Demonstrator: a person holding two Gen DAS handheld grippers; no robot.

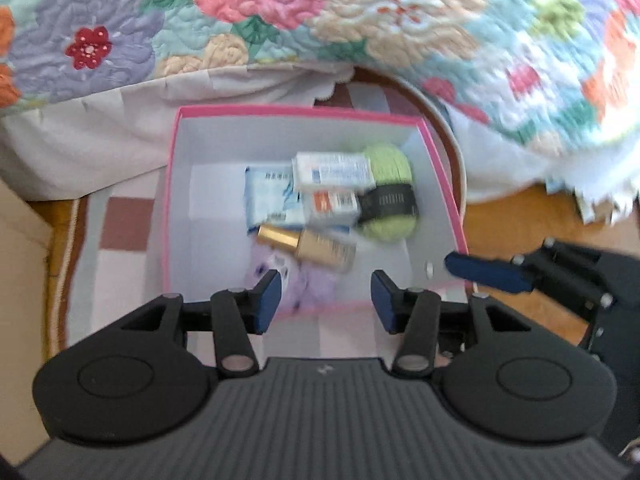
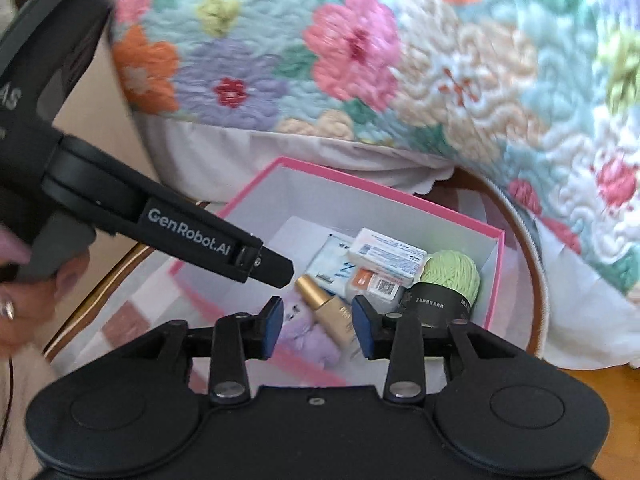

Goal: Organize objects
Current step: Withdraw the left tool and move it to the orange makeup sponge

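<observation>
A pink-edged white box (image 1: 176, 184) (image 2: 494, 272) sits on a rug beside the bed. Inside lie a green yarn ball with a black band (image 1: 388, 192) (image 2: 452, 276), two white medicine cartons (image 1: 332, 170) (image 2: 384, 258), a blue-white packet (image 1: 268, 196) (image 2: 332, 268), a gold-capped beige bottle (image 1: 308, 246) (image 2: 324, 304) and a lilac plush item (image 1: 316, 288) (image 2: 308, 336). My left gripper (image 1: 325, 300) is open and empty above the box's near edge. My right gripper (image 2: 318, 328) is open and empty above the bottle; it also shows at the right of the left wrist view (image 1: 488, 270).
A floral quilt (image 1: 280, 8) (image 2: 360, 60) hangs over the bed behind the box. A checked rug (image 1: 124, 224) covers a wood floor (image 1: 516, 212). A cardboard box (image 1: 20, 248) stands at left. The left gripper's body (image 2: 160, 216) crosses the right wrist view.
</observation>
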